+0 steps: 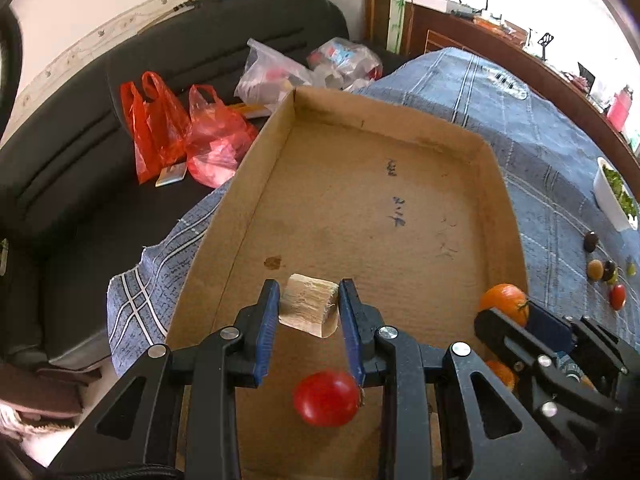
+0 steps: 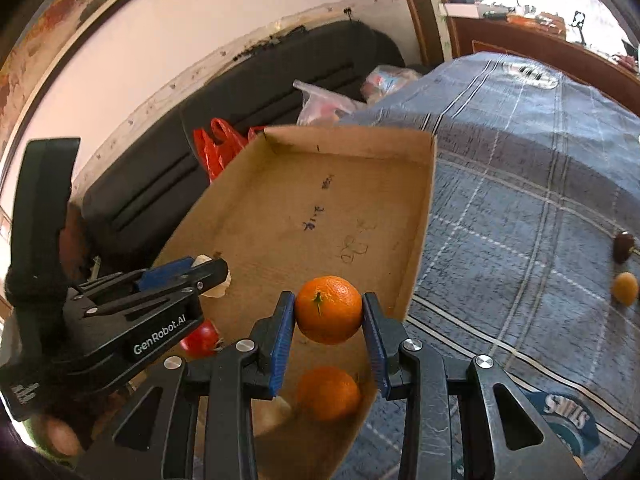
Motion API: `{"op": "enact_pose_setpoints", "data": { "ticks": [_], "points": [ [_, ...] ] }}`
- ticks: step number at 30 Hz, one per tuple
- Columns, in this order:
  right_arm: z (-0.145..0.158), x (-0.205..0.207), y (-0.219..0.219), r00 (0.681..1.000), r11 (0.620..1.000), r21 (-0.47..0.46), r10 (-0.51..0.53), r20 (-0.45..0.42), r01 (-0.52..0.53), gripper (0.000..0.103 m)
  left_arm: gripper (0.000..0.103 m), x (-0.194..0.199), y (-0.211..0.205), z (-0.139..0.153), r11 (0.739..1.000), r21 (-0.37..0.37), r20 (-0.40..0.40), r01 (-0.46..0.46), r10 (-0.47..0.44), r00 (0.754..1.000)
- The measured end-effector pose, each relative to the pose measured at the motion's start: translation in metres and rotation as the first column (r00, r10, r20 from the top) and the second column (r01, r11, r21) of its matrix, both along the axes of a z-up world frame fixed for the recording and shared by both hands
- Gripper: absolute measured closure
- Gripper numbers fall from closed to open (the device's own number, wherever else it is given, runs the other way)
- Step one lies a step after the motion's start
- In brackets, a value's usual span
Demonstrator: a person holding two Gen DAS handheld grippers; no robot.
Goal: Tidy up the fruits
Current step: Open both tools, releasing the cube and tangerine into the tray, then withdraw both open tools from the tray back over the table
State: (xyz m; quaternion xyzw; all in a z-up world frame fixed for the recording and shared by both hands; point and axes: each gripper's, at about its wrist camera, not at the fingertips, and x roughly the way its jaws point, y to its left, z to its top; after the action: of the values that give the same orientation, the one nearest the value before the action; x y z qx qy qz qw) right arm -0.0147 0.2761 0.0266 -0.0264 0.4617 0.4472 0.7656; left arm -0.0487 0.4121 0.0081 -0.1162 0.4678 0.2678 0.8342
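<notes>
Right tongs (image 2: pixel 328 312) gripping glossy round orange (image 2: pixel 329 309), green stem

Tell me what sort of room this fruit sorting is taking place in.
Most likely a home living room. A black sofa strewn with red plastic shopping bags stands against the wall, a framed painting hangs above, and the cardboard tray sits on a table under a blue checked cloth.
</notes>
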Motion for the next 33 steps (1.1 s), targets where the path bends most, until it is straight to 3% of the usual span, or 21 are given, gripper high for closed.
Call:
{"op": "enact_pose_setpoints", "data": {
  "ticks": [14, 16, 22, 25, 33],
  "points": [
    [-0.012, -0.004, 0.015, 0.999, 0.998, -0.051, 0.046, 0.027, -0.045, 0.068, 0.076, 0.011, -0.002, -0.015, 1.0, -0.021, -0.047, 0.003, -0.004, 0.999],
    [-0.012, -0.006, 0.016, 0.998, 0.997, -0.058, 0.054, 0.034, -0.052, 0.066, 0.07, 0.01, 0.0, -0.014, 0.999, -0.039, -0.044, -0.001, -0.001, 0.999],
    [-0.001, -0.015, 0.007, 0.997, 0.998, -0.041, 0.056, 0.056, -0.054, 0.051, 0.062, -0.001, -0.004, 0.001, 0.999, -0.033, -0.009, -0.005, 0.004, 1.0],
    [0.007, -0.019, -0.001, 0.997, 0.999, -0.025, 0.049, 0.066, -0.047, 0.05, 0.056, -0.008, -0.009, 0.011, 1.0, -0.024, 0.015, -0.001, 0.001, 1.0],
    [0.023, -0.023, -0.046, 0.998, 1.0, 0.027, 0.001, 0.063, -0.003, 0.05, 0.056, -0.022, -0.028, 0.028, 1.0, -0.002, 0.052, 0.028, -0.028, 0.998]
  ]
}}
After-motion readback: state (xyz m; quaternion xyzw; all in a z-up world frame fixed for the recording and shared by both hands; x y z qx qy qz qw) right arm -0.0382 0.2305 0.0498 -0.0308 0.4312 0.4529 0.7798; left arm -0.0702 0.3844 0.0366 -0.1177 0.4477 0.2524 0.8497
